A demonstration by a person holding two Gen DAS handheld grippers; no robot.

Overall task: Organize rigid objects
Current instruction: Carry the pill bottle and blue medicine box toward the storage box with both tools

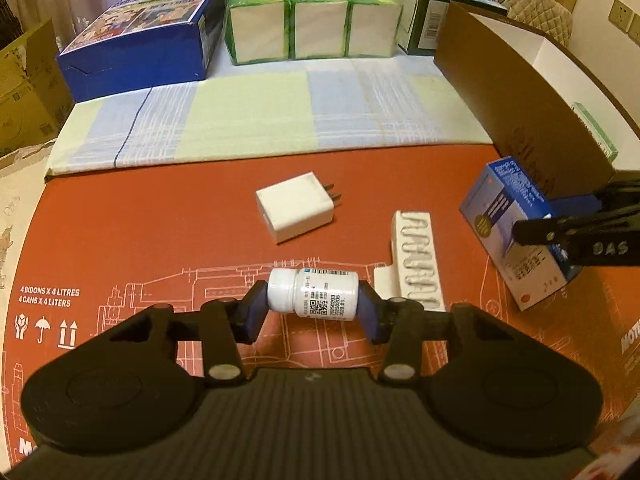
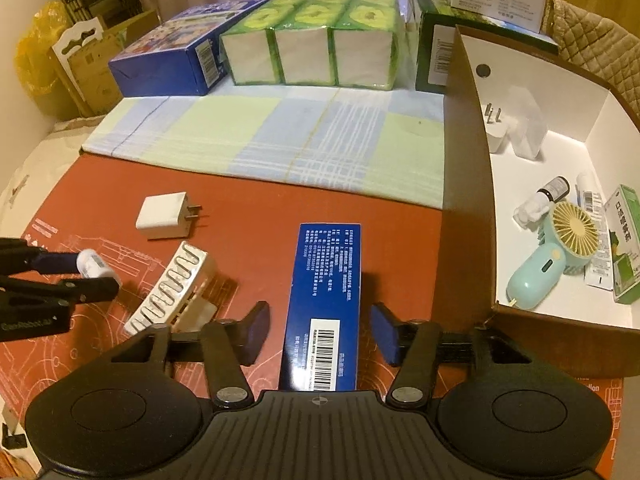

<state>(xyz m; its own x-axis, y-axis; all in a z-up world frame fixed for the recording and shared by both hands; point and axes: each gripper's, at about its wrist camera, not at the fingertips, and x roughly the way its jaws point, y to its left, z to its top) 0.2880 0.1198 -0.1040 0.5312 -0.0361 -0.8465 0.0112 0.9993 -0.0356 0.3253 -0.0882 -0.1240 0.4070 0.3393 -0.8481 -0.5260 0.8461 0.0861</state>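
Sorting is partly done, as I judge it; a brown box [image 2: 472, 184] with a white inside stands at the right of the red mat [image 1: 140, 240], and it already holds a mint hand fan [image 2: 548, 260], a green carton [image 2: 624, 244], a small dark-capped bottle [image 2: 554, 189], a white plug [image 2: 498, 136] and a few other small items.

Four things are not yet in the box; the left gripper [image 1: 312, 300] pinches a small white pill bottle [image 1: 313, 295] end to end, cap to the left, near the mat's front edge; whether the bottle is lifted off the mat I cannot tell; the right gripper [image 2: 320, 328] is spread wide around a long blue carton [image 2: 326, 300], its pads [image 2: 385, 334] apart from the carton's sides, so no grip yet; a white charger [image 1: 296, 212] lies loose farther back on the mat; a ridged white holder [image 1: 418, 260] lies between the pill bottle and the blue carton.
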